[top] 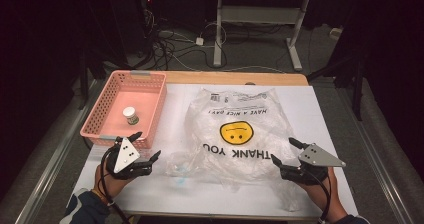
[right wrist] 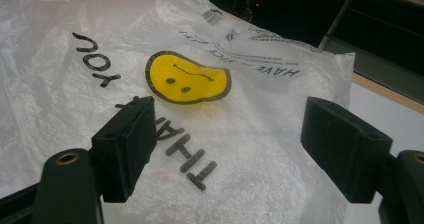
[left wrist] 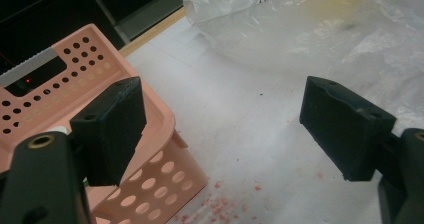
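A clear plastic bag [top: 239, 129] with a yellow smiley face and "THANK YOU" print lies flat on the white table, its handles toward the front. A pink perforated basket [top: 150, 86] stands at the left and holds a small white-capped jar [top: 131, 115]. My left gripper [top: 146, 145] is open at the basket's near right corner [left wrist: 165, 134], nothing between its jaws. My right gripper [top: 283, 151] is open at the bag's near right edge, hovering over the printed plastic [right wrist: 190, 79] with nothing held.
The table's wooden far edge [top: 235, 77] borders a floor with cables and a desk frame [top: 260, 29]. Pink crumbs [left wrist: 220, 204] lie on the tabletop beside the basket. Bare white surface [top: 325, 114] lies right of the bag.
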Available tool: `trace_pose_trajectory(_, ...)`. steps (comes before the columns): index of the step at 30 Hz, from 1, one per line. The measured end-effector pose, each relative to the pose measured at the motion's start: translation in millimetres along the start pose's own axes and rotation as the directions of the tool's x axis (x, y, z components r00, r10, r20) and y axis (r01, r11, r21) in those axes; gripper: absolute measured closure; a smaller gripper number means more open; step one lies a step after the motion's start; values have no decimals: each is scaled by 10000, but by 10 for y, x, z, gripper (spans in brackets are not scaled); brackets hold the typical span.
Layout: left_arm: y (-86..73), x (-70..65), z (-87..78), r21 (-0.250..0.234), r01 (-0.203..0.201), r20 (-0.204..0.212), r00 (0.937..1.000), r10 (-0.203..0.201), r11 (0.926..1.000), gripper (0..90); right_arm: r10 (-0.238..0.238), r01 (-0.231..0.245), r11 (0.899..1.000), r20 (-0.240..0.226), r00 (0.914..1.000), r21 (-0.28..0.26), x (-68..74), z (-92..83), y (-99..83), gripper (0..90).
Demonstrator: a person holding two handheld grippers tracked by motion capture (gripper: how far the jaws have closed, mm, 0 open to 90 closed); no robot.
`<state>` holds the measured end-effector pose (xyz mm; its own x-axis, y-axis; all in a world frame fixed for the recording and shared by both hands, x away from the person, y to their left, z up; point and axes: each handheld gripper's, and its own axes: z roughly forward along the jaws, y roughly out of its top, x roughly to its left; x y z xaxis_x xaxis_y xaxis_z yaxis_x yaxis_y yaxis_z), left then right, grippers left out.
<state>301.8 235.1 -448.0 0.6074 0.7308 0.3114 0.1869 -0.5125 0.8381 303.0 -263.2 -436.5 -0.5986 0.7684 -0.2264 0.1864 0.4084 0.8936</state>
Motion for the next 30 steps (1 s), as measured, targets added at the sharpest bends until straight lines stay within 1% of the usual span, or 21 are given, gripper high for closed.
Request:
trace_pose_trajectory(2, -1, -3, 3, 36, -96, -52, 9999, 96, 9999, 183, 45, -45, 10000, 76, 10000, 24, -13, -5, -6, 251)
trace_pose_trajectory(7, -5, -5, -4, 48, -150, -86, 9999, 150, 9999, 183, 118, -118, 9999, 10, 9999, 70, -34, 2, -16, 254)
trace_pose_trajectory(11, -14, 2, -28, 7, -153, -121, 9998, 153, 9999, 183, 45, -44, 9999, -27, 10000, 114, -33, 27, 1, 254)
trace_pose_trajectory(14, -29, 14, -38, 55, -88, -175, 9998, 89, 9999, 183, -57, 57, 10000, -10, 10000, 70, -49, 43, 18, 274)
trace_pose_trajectory(15, -28, 16, -41, 60, -52, -199, 9998, 53, 10000, 183, -252, 252, 9997, 96, 9996, -8, -90, 50, 41, 352)
trace_pose_trajectory(16, -20, 18, -41, -5, -160, -291, 9994, 160, 9999, 183, -430, 431, 9990, 127, 9990, -98, -130, 44, 64, 386)
trace_pose_trajectory(17, -16, 10, -43, -5, -191, -342, 9992, 190, 9998, 183, -598, 604, 9980, 267, 9979, -207, -177, 35, 98, 392)
trace_pose_trajectory(18, -15, -2, -43, 62, -169, -315, 9994, 171, 9998, 183, -598, 604, 9980, 267, 9979, -207, -177, 35, 98, 392)
trace_pose_trajectory(19, -13, -8, -37, 66, -185, -304, 9994, 187, 9998, 183, -616, 638, 9971, 540, 9966, -412, -288, 25, 160, 460)
trace_pose_trajectory(20, -11, -14, -27, 68, -217, -288, 9993, 219, 9997, 183, -616, 638, 9971, 540, 9966, -412, -288, 25, 160, 460)
trace_pose_trajectory(21, -11, -13, -18, 93, -235, -254, 9994, 238, 9997, 183, -516, 537, 9978, 555, 9971, -376, -472, 78, 241, 493)
trace_pose_trajectory(22, -11, -15, -6, 121, -224, -248, 9994, 227, 9997, 183, -516, 537, 9978, 555, 9971, -376, -472, 78, 241, 493)
trace_pose_trajectory(23, -9, -16, 2, 150, -262, -249, 9993, 265, 9995, 183, -396, 403, 9991, 628, 9972, -98, -642, 185, 303, 539)
trace_pose_trajectory(24, -8, -17, 5, 159, -278, -232, 9993, 282, 9995, 183, -396, 403, 9991, 628, 9972, -98, -642, 185, 303, 539)
trace_pose_trajectory(25, -6, -19, 9, 139, -271, -218, 9994, 274, 9995, 183, -234, 219, 9995, 631, 9977, 239, -810, 340, 356, 555)
trace_pose_trajectory(26, -6, -22, 12, 127, -277, -240, 9993, 280, 9995, 183, -234, 219, 9995, 631, 9977, 239, -810, 340, 356, 555)
trace_pose_trajectory(27, -5, -24, 16, 117, -292, -210, 9993, 295, 9995, 186, -22, -17, 9966, 471, 9989, 822, -970, 528, 397, 567)
trace_pose_trajectory(28, -6, -29, 21, 113, -295, -178, 9994, 297, 9995, 187, 99, -155, 9936, 503, 9987, 1118, -1033, 628, 410, 568)
trace_pose_trajectory(30, -6, -41, 30, 143, -370, -109, 9993, 372, 9992, 187, 179, -283, 9838, 602, 9980, 1771, -1132, 826, 421, 553)
